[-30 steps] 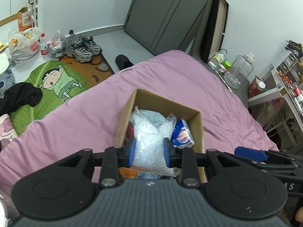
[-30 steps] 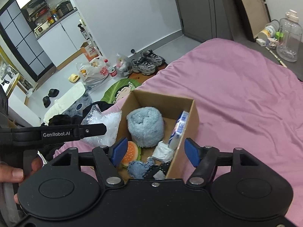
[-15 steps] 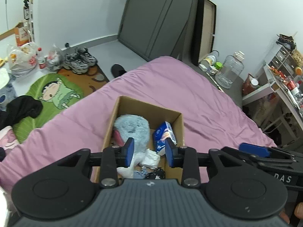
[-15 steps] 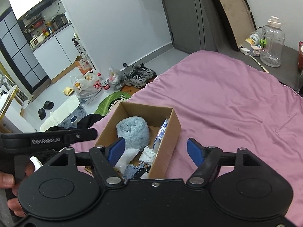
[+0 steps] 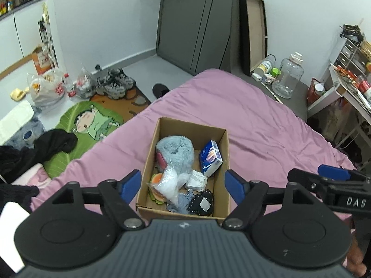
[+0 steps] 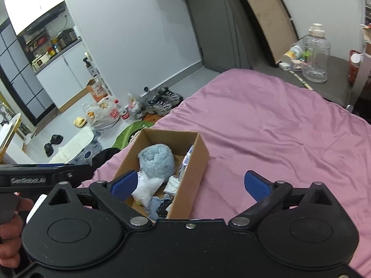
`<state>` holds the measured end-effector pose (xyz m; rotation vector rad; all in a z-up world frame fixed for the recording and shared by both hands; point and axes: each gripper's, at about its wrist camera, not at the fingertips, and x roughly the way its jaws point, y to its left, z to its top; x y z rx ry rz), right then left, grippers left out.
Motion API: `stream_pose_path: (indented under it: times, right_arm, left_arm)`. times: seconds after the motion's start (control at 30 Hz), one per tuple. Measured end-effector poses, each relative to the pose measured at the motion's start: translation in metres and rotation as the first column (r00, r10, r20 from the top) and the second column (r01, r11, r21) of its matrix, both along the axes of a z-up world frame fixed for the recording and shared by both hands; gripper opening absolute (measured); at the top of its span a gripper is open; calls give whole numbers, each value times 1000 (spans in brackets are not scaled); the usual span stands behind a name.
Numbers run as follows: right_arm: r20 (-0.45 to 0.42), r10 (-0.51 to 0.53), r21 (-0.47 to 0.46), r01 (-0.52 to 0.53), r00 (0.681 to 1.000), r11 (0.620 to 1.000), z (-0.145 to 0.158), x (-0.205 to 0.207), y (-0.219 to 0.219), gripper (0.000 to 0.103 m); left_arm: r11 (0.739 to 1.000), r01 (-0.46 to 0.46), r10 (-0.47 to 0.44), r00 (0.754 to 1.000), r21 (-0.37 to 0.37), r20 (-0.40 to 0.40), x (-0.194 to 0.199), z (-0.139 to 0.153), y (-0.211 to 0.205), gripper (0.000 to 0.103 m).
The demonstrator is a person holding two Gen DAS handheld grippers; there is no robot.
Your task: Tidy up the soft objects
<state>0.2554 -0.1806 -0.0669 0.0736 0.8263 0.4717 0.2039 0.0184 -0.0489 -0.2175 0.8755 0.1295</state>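
From my left wrist view the cardboard box (image 5: 220,139) sits in the middle of the frame on the pink bedspread (image 5: 255,120), directly ahead of my left gripper (image 5: 183,183). Its jaws are spread wide and hold nothing, and their blue pads (image 5: 131,181) line up with the box's two near corners.

Inside the box I see a fluffy blue-grey plush (image 5: 176,150) toward the back, a blue-and-white packet (image 5: 210,158) leaning against the right wall, and a clear crinkled plastic bag (image 5: 171,184) lying in the lower centre, partly over an orange, burger-like soft toy (image 5: 155,180). A small white square (image 5: 196,181) lies just right of the bag, and a black crocheted piece (image 5: 201,202) sits in the near right corner beside a bluish knitted scrap (image 5: 183,200).

In the right wrist view the box (image 6: 194,162) sits left of centre. My right gripper (image 6: 189,184) is also gaping wide and carrying nothing; its left pad (image 6: 123,183) overlaps the box's near left edge in the picture, while the right one is over bare bedspread (image 6: 278,139). The plush (image 6: 156,159) and the bag (image 6: 146,187) show here too, but the small items near the front are hard to separate. The left tool's arm crosses the lower left of this frame.
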Motion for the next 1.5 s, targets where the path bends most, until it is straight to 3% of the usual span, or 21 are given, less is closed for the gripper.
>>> stream_pose_path:
  times: [0.27,0.43,0.9,1.5]
  right_arm:
    - [20,-58,76,57,998,995,11,-20,-24,103]
    - [-13,-92,49,93,996,994,2,-32,-24,103]
    - [34,-141,39,140,989,989,8,-83,-36,103]
    - [109,-139,54,134,984,990,55,-154,-50,103]
  left_arm:
    - [999,23,-25,997,24,69,-34,25,-9,84]
    - [999,26,-27,999,30,43,-48,22,-7,86]
    - [999,11,-13,998,46,56,-88,36,-14,87]
    - [999,23,-28,993,44,118,-147,47,-26,100]
